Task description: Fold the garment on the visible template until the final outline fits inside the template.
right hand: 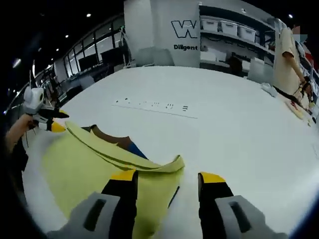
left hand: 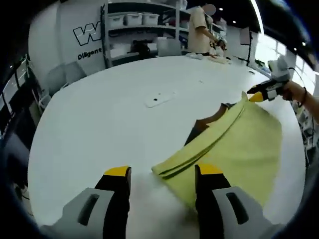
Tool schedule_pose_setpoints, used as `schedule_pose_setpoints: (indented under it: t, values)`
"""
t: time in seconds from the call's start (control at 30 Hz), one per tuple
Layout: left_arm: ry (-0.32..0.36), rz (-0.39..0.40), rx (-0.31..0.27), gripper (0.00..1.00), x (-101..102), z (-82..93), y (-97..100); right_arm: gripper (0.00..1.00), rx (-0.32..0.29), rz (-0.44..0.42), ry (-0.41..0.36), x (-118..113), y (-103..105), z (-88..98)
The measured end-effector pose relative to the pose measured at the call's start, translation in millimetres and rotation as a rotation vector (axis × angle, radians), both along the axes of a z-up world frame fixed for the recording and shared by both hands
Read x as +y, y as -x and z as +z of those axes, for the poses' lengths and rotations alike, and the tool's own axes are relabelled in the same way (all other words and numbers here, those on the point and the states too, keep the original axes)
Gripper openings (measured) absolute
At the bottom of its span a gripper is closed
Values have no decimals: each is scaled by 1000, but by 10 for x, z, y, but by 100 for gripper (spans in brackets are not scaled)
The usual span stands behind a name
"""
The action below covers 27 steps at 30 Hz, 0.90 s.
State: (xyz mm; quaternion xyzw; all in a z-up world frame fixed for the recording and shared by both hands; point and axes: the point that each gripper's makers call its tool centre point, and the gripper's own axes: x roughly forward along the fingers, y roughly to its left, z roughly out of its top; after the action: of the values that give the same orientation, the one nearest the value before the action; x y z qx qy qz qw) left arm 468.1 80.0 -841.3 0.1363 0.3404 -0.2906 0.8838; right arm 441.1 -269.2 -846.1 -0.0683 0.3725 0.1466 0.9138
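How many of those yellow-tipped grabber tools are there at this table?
2. The left gripper stands open beside the yellow garment's folded edge; the right gripper stands open over that same edge.

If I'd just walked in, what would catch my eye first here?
The bright yellow garment lying folded on the big white table, with a brown template peeking out from beneath. Then the yellow-tipped fingers rising in the foreground, and a person standing at the table's far edge.

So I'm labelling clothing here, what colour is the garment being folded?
Pale yellow-green garment, clearest in the left gripper view.
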Motion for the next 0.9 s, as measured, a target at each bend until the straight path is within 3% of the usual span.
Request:
schedule_pose_setpoints:
  t: [0.07,0.23,0.3,0.47,0.73,0.8,0.9]
  values:
    - [-12,20,-8,51,19,-37,-58,44,5,17,63,-51,-12,-79]
    - [52,147,-7,52,63,-68,-240,44,-44,-117,-79,-27,-241,-95]
    - [58,174,-32,51,90,-39,-308,40,-45,-121,-75,-41,-274,-92]
    - [102,268,-11,50,160,-19,-355,41,-64,-151,-83,-14,-356,-18]
    - [97,268,11,51,194,90,-221,42,-44,-174,-159,27,-215,46]
    - [130,236,4,52,99,155,-183,41,-26,-181,-203,62,-148,57]
    - [130,220,17,54,32,115,-169,42,-21,-182,-188,38,-104,35]
